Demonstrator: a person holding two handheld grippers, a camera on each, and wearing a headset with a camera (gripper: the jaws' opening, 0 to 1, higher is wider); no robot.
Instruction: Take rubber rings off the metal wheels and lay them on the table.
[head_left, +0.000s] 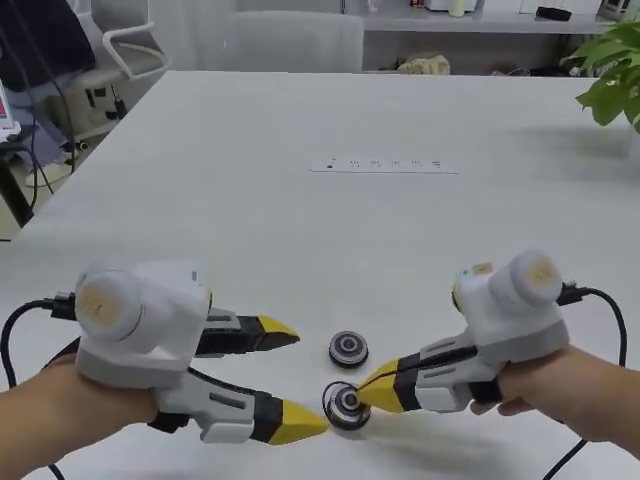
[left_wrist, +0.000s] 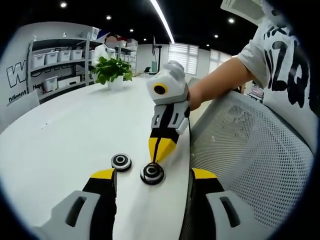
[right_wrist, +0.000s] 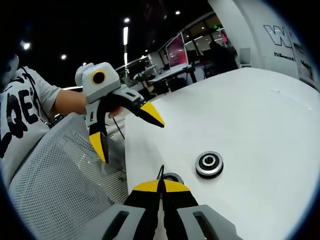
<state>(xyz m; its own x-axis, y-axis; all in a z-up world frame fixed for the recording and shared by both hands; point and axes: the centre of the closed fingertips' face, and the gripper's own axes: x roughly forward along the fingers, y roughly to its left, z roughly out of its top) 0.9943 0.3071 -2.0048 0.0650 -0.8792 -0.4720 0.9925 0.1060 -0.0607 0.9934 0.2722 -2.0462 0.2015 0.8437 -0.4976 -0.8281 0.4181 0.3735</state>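
On the white worktop (head_left: 300, 230), the left gripper (head_left: 298, 378) at lower left has fingers spread wide; the right gripper (head_left: 372, 392), lower right, has fingers pressed together against the bottom-centre wheel (head_left: 346, 406), rubber ring (head_left: 329, 398) on. Unbraced, that wheel may skid away when pried; another wheel (head_left: 348, 348) lies just above.

Looking across a broad white tabletop (head_left: 300, 120) holding a white socket strip (head_left: 385, 165), facing a leafy green potted plant (left_wrist: 112, 70) and grey shelving with white bins (left_wrist: 55, 62), under a long ceiling light strip (left_wrist: 162, 22).
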